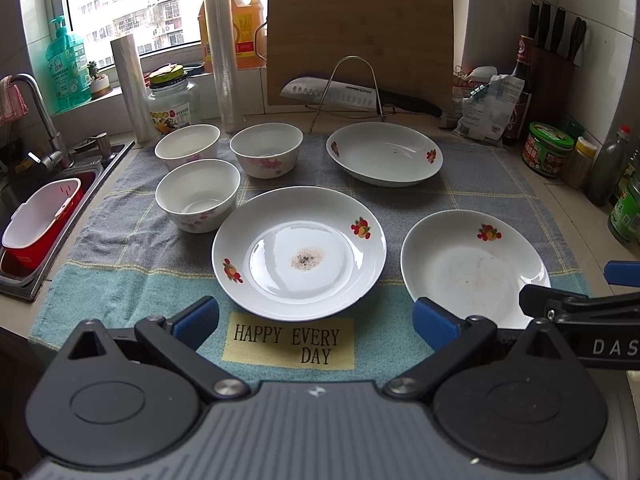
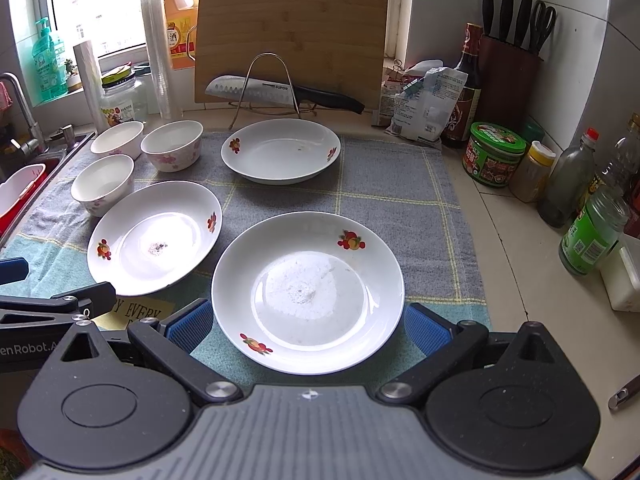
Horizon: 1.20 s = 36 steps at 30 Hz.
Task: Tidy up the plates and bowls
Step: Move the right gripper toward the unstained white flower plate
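Nearest my cameras, both tools hang over the front edge of the towel (image 1: 120, 248) with their blue pads spread wide and nothing between them: the left gripper (image 1: 316, 326) sits above the "HAPPY EVERY DAY" patch (image 1: 288, 344), and the right gripper (image 2: 308, 326) brackets the near rim of the right plate (image 2: 308, 292) without touching it, as far as I can tell. Just beyond my left tool lies the middle plate (image 1: 299, 251), with a dark smudge in its well; the right plate sits beside it, apart from it, with faint residue. Further back, three flowered bowls (image 1: 198, 194) cluster at the left of the towel, the two rear ones close together, all upright and unstacked. A third plate (image 1: 385, 154) rests at the far right of the towel, well apart from the others. Behind everything stand a wire rack (image 1: 352, 88) holding a knife (image 1: 360, 96) and a cutting board (image 1: 360, 44) against the wall. I judge the task at its opening, nothing gathered yet. My next move calls for lowering one tool so its pads straddle a plate's rim, then closing firmly; the glazed edge looks slippery and thin.
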### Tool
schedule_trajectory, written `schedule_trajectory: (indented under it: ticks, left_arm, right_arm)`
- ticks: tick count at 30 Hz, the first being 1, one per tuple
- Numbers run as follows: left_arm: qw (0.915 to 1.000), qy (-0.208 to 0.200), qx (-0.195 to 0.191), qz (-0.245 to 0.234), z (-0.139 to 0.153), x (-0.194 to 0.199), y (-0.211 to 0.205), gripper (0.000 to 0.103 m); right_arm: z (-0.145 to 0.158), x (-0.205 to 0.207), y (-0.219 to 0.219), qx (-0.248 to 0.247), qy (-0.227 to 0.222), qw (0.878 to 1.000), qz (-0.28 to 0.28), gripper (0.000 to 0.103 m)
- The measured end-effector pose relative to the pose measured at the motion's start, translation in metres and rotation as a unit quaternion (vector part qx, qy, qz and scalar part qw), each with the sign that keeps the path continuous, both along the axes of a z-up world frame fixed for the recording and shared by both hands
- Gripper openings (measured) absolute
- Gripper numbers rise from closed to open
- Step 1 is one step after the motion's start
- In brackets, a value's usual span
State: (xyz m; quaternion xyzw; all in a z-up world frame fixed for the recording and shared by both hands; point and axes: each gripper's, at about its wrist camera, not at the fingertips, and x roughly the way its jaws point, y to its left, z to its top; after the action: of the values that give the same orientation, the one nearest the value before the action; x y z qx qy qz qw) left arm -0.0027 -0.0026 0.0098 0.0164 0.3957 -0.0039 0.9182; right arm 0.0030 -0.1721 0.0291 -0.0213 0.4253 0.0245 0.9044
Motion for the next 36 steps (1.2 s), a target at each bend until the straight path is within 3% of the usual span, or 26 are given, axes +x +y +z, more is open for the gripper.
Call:
schedule_trajectory:
  ticks: [23, 36]
  left_arm:
    - [0.9994, -0.022, -0.013, -0.023, -0.004, -0.004, -0.001, 0.102]
    - [0.9955, -0.036, -0.03, -0.083, -0.019, -0.01, -0.012, 0.102]
  right_arm:
    - [0.003, -0.007, -0.003, 0.012, -0.018, 1.0, 0.019, 0.103]
    - [-0.002, -0.014, -0.031, 0.027, -0.041, 0.999, 0.014, 0.103]
